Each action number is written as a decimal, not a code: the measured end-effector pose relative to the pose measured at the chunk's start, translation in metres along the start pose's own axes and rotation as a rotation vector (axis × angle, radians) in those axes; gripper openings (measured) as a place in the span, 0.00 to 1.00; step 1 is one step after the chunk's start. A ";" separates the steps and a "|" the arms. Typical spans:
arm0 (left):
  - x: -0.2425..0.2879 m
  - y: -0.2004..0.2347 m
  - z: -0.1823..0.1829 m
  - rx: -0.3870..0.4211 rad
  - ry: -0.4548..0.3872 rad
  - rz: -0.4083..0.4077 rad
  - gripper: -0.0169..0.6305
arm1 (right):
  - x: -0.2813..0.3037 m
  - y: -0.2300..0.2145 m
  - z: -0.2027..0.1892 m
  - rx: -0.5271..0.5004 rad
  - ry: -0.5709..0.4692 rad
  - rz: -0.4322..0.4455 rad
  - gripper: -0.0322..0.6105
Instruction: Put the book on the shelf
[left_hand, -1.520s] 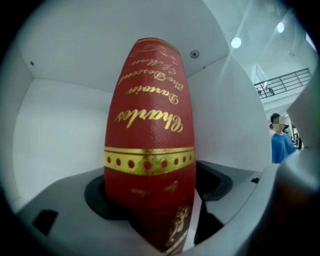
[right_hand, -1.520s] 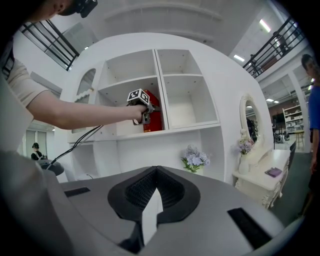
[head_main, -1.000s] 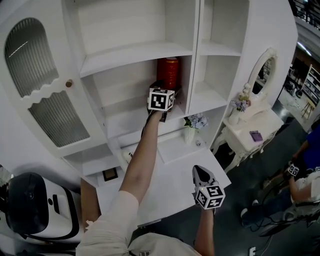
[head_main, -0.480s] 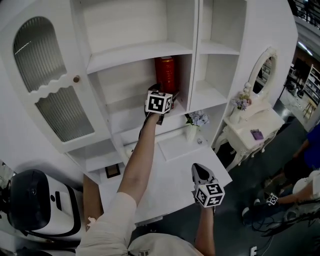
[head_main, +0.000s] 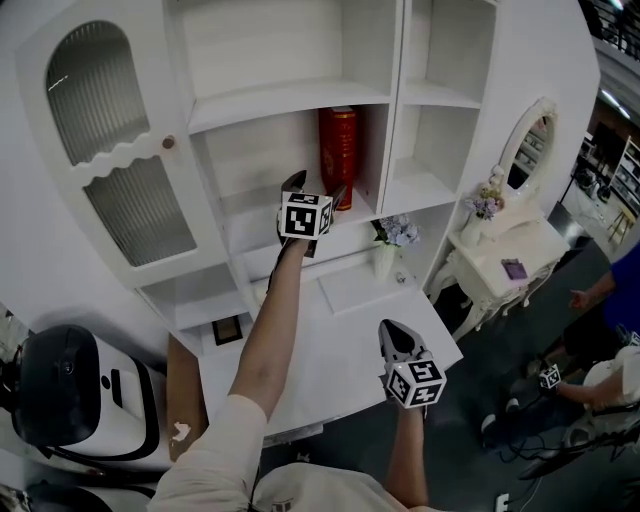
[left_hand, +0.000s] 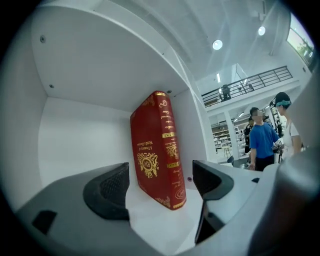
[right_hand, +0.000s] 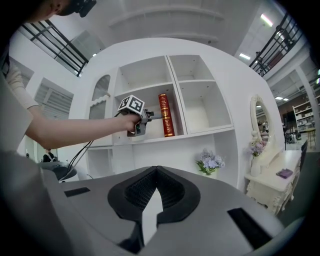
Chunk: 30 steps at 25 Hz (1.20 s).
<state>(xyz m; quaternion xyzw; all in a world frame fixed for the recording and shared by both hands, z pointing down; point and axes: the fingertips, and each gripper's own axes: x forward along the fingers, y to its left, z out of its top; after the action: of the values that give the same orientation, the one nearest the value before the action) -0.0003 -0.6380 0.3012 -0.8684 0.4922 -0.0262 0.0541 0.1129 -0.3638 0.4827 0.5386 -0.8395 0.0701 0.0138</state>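
A red book (head_main: 338, 157) with gold print stands upright on the white shelf (head_main: 300, 232), against the right wall of its compartment. The left gripper view shows the book (left_hand: 157, 149) beyond the jaws, apart from them. My left gripper (head_main: 312, 188) is open in front of the book (right_hand: 165, 114), with nothing between its fingers (left_hand: 107, 192). My right gripper (head_main: 398, 342) hangs low over the white desk (head_main: 340, 345), shut and holding nothing; in the right gripper view its jaws (right_hand: 156, 192) meet.
A vase of pale flowers (head_main: 392, 245) stands below the shelf. A cabinet door with ribbed glass (head_main: 105, 150) is at the left. A dressing table with an oval mirror (head_main: 500, 250) stands at the right. People stand at the far right (left_hand: 262, 137).
My left gripper has let go of the book and drawn back and down-left from it. The book stays upright on the shelf. The right gripper has barely moved.
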 end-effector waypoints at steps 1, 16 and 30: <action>-0.008 -0.001 -0.001 0.006 -0.006 0.005 0.63 | 0.000 0.002 0.001 0.000 -0.003 0.004 0.09; -0.172 -0.011 -0.033 0.061 -0.109 0.138 0.63 | 0.022 0.042 0.019 -0.024 -0.057 0.072 0.09; -0.277 -0.029 -0.084 -0.019 -0.103 0.206 0.63 | 0.037 0.073 0.022 -0.012 -0.084 0.095 0.09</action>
<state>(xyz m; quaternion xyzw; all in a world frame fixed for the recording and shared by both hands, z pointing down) -0.1264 -0.3918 0.3901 -0.8141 0.5754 0.0289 0.0733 0.0324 -0.3706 0.4572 0.5004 -0.8644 0.0428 -0.0215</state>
